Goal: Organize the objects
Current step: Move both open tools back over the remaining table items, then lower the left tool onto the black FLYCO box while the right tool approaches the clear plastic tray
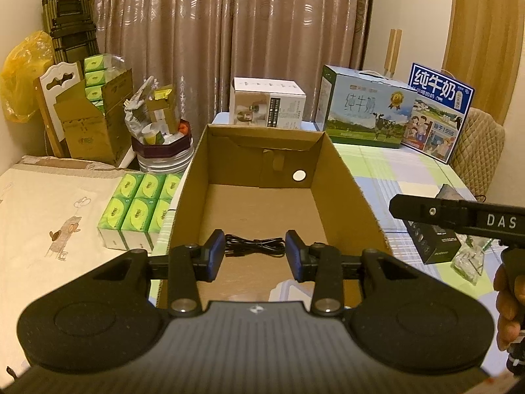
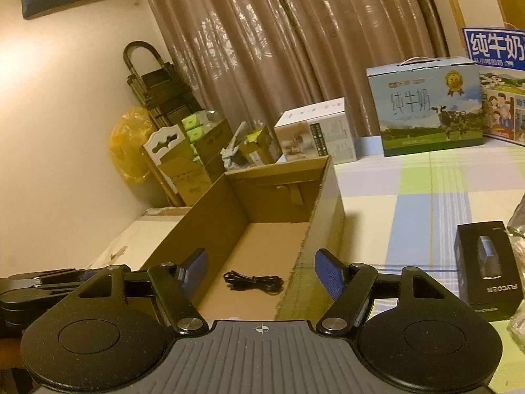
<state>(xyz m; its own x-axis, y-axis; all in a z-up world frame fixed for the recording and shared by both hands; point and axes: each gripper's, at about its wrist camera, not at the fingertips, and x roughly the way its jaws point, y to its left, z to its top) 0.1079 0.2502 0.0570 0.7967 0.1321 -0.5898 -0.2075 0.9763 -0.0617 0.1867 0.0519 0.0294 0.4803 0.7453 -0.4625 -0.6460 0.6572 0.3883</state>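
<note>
We list first the open cardboard box (image 1: 262,177), standing on the checked surface (image 1: 393,170) with its flaps up; on its floor, near the front wall, lies a coiled black cable (image 1: 254,245), touching neither set of fingers. The left hand-held gripper (image 1: 255,254) hangs over the near end of the box, its blue pads parted by a modest gap with nothing between them; the cable shows beyond that gap, lower down inside the box. The right hand-held gripper (image 2: 261,271) stands with its pads spread wide and empty, one finger over the box interior and the other outside the right wall. To the right of the box on the surface we note a black product box (image 2: 485,269) lying flat, with clear plastic packaging just beside it. At the far edge of the surface stand a white carton (image 1: 267,101), a blue-green milk carton (image 1: 367,111) with a handle and, beside it, a blue milk carton (image 1: 438,111). Left of the box, green tissue packs (image 1: 137,210) sit on a cream bed cover, and a brown curtain (image 1: 229,32) hangs behind.
</note>
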